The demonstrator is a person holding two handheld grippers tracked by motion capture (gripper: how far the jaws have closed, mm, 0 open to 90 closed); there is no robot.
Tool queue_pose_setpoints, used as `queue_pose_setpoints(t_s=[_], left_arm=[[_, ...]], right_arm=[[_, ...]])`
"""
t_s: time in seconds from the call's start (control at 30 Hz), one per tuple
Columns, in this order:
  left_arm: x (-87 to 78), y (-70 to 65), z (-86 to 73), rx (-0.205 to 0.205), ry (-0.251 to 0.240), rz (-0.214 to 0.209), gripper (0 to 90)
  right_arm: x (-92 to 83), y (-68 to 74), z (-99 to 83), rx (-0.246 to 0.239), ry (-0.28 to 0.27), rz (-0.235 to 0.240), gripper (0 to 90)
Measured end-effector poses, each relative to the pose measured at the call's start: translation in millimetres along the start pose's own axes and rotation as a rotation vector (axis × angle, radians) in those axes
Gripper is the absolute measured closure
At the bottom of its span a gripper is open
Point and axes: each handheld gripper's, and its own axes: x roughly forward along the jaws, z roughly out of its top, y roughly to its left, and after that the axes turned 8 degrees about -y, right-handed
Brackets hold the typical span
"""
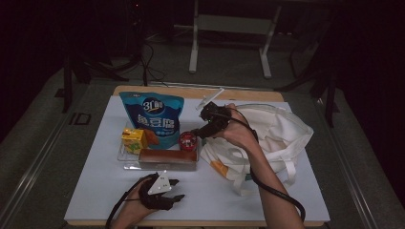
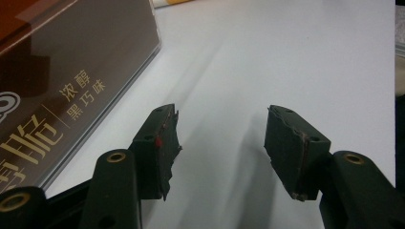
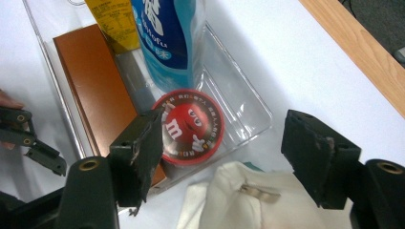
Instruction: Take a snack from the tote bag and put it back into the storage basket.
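A clear tray (image 1: 125,157) on the white-covered table holds a blue snack bag (image 1: 153,117), a yellow carton (image 1: 133,140), a brown box (image 1: 168,156) and a round red candy tin (image 1: 187,140). My right gripper (image 1: 197,133) hovers above the tin, beside a white tote bag (image 1: 282,133). In the right gripper view its jaws (image 3: 224,143) stand wide apart and hold nothing, with the red tin (image 3: 191,126) lying in the tray (image 3: 239,105) below. My left gripper (image 1: 177,189) rests open near the front edge, with the brown box (image 2: 62,71) to its left.
The tote bag (image 3: 239,200) lies crumpled just right of the tray, its straps trailing toward the front. The table's wooden edge (image 3: 353,47) runs along the far side. Bare white surface (image 2: 286,57) lies ahead of the left gripper (image 2: 222,143).
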Motion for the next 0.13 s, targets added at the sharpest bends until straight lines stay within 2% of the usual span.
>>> queue_pose_setpoints(t_s=[0.13], left_arm=[[0.0,0.0,0.0,0.000,0.001,0.000,45.0]], right_arm=[[-4.1,-2.3,-2.0,-0.007,0.005,-0.007,30.9]])
